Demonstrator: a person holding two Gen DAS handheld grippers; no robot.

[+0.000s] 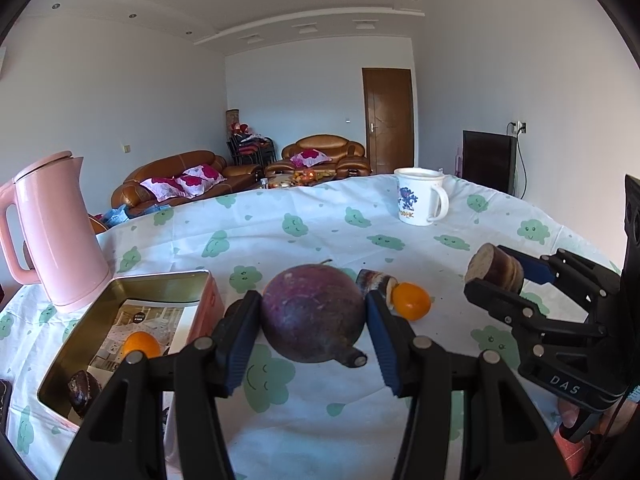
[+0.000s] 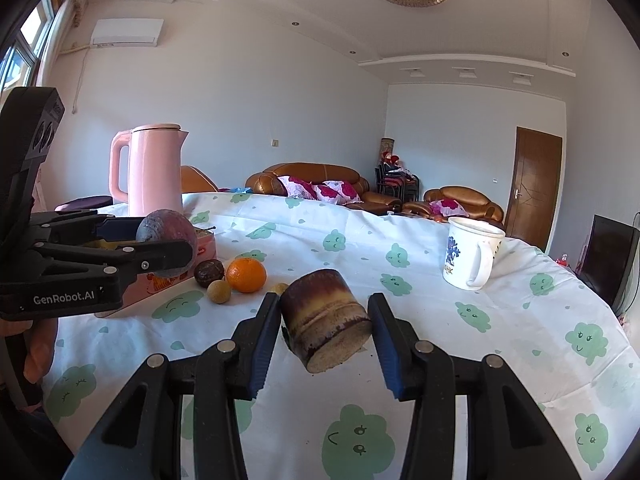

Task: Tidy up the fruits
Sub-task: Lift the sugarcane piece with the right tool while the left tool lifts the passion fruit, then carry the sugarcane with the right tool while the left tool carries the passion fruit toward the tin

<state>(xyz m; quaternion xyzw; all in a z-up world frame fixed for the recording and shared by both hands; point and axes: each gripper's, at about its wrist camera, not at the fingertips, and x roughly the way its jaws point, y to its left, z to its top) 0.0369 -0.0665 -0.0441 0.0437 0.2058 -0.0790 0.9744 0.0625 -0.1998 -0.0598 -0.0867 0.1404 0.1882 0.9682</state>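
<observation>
Left wrist view has the left gripper (image 1: 314, 314) clamped on a round dark purple fruit (image 1: 312, 312), its blue pads pressed on the fruit's two sides and the fruit lifted clear of the tablecloth (image 1: 320, 220). Just behind the right pad lies a short cut sugarcane piece (image 1: 374, 280), and touching that is a small orange (image 1: 412, 300). To the left stands an open rectangular tin (image 1: 168, 284) with a printed paper on its floor; a second orange (image 1: 141, 345) and a dark wrinkled fruit (image 1: 82, 390) lie inside it. A pink kettle (image 1: 56, 232) stands just behind the tin, and a white mug (image 1: 420, 196) sits well apart near the far table edge.

Right wrist view shows the right gripper (image 2: 326, 320) closed on a thick sugarcane chunk (image 2: 326, 320), held tilted with its pale cut face turned down and toward the camera, above the cloth. The same chunk shows at the right of the left view, pinched in the black fingers. To the left on the cloth sit an orange, a dark passion fruit (image 2: 209, 273) touching it, and a small tan fruit (image 2: 219, 291) just in front of them. Another small tan fruit (image 2: 279, 289) peeks out beside the left finger. Brown sofas (image 2: 320, 182) line the far wall.
</observation>
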